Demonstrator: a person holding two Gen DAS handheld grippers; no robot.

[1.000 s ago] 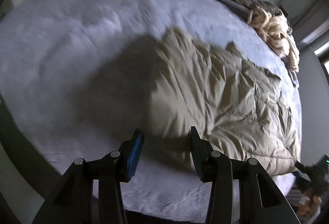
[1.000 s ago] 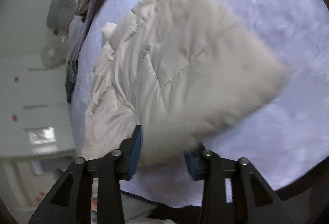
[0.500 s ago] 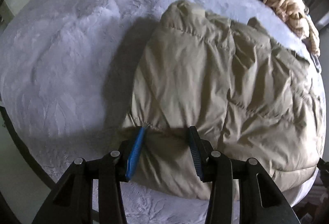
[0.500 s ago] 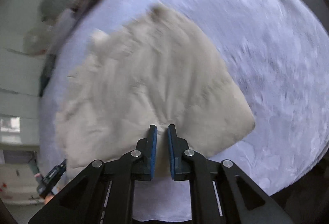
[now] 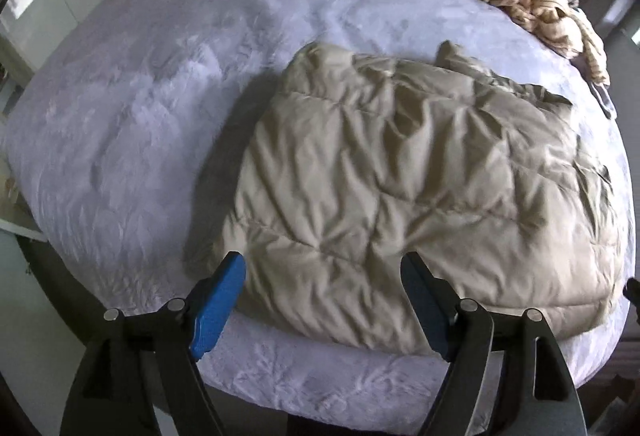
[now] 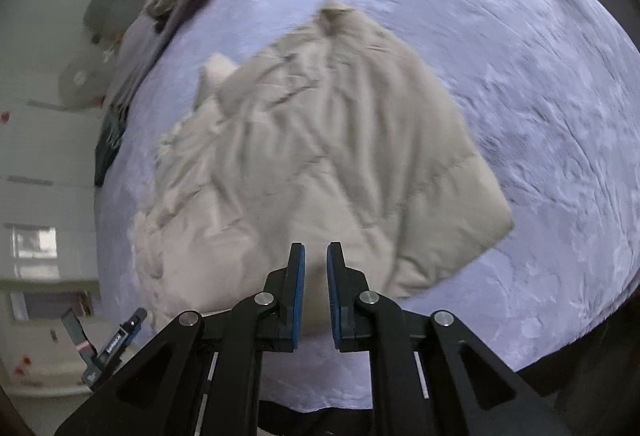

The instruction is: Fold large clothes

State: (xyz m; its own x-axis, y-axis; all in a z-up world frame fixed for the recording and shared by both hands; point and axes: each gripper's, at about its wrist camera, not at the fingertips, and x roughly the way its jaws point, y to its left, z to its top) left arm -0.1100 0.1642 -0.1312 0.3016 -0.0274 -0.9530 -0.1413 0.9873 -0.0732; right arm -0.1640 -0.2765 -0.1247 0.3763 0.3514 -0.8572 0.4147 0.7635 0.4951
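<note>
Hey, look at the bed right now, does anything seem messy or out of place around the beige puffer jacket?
The beige puffer jacket lies folded but rumpled, one small flap poking up at its far edge. Beyond it, a cream knit garment is heaped in a tangle at the edge of the lavender blanket. Nothing looks damaged or spilled.

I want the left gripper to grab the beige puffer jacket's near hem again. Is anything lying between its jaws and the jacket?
Nothing visible does. The left gripper has just been opening and hangs, jaws wide, right over the near hem of the beige puffer jacket, with only the lavender bedspread beneath.
</note>
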